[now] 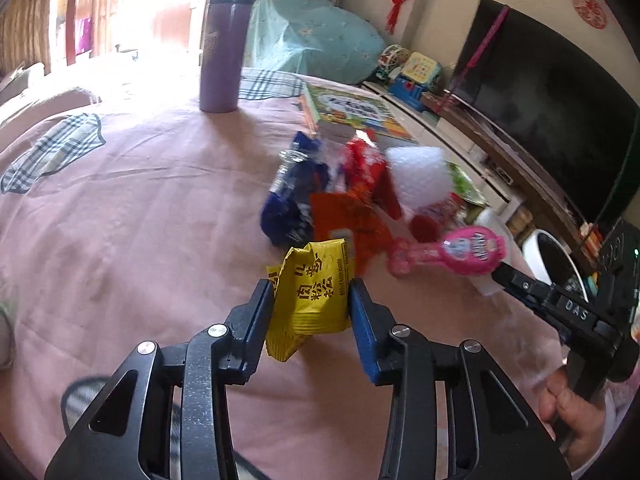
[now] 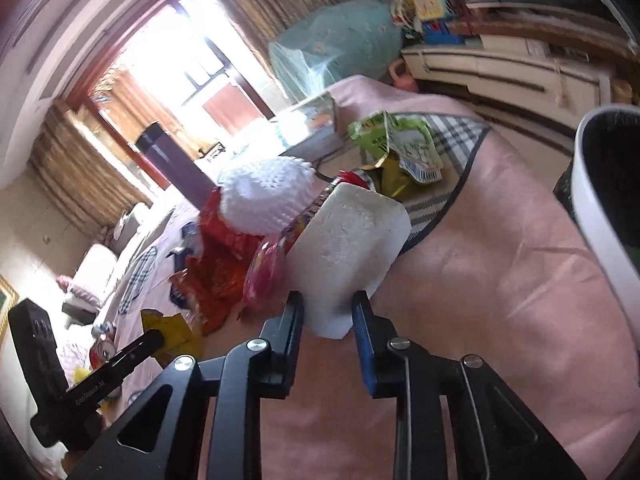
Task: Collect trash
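My left gripper [image 1: 311, 286] is shut on a yellow snack wrapper [image 1: 314, 292] and holds it above the pink tablecloth [image 1: 140, 220]. My right gripper [image 2: 327, 304] is shut on a white foam block [image 2: 346, 240]; it also shows in the left wrist view [image 1: 502, 276]. Ahead lies a trash pile: a blue wrapper [image 1: 290, 196], an orange-red wrapper [image 1: 352, 216], a white foam net [image 1: 420, 176], a pink candy pack [image 1: 460, 252] and a green wrapper [image 2: 394, 144]. The white bin [image 2: 600, 208] stands at the right, off the table edge.
A purple thermos [image 1: 224, 46] stands at the far side of the table. A picture book [image 1: 352, 110] lies behind the pile. A TV [image 1: 552, 112] and a cabinet with toys [image 1: 416, 76] are to the right. A teal cover [image 1: 316, 36] is behind.
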{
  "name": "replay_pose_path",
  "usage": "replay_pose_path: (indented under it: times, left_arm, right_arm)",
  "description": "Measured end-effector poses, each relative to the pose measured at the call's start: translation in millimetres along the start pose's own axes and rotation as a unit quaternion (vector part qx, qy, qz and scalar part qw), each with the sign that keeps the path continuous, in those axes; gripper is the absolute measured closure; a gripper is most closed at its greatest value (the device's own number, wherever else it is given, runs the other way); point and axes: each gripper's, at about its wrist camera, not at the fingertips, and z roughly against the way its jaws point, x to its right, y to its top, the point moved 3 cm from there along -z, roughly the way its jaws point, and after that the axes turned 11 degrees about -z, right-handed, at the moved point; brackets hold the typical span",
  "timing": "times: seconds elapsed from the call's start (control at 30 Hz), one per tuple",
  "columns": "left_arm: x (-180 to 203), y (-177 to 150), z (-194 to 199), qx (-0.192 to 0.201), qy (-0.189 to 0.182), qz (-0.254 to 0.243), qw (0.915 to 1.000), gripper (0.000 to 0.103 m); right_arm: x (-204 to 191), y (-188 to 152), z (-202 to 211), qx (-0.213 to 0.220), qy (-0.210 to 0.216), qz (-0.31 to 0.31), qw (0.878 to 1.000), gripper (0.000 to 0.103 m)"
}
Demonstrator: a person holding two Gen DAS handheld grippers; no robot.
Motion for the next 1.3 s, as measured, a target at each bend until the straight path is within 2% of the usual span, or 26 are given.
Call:
replay_pose_path:
  times: [0.27,0.57,0.87,1.3]
  left_arm:
    - [50.5,-9.7,21.8,0.009,-0.049,-0.033,0.9982,0.065]
    - [114.1,-10.5,22.4,0.007,-0.088,-0.086,0.9924,0.065]
    - [161.5,-8.8,22.0,0.007,-0.108,-0.127,0.986,0.065]
    - [211.3,5.9,20.0,0.018,-0.126,-0.163,0.9784,0.065]
  right_arm:
    - [18.6,-6.5,48.1,0.02,-0.001,0.001,1.0,0.079]
    - [52.2,-12.8,93.0,0.035,-0.014,-0.016,0.999,0.078]
    - [74.9,-12.7,126.9,0.058,-0.018,-0.03,0.998,0.078]
    - [109.7,3.5,162.0,0.093,-0.034,-0.048,0.994,0.078]
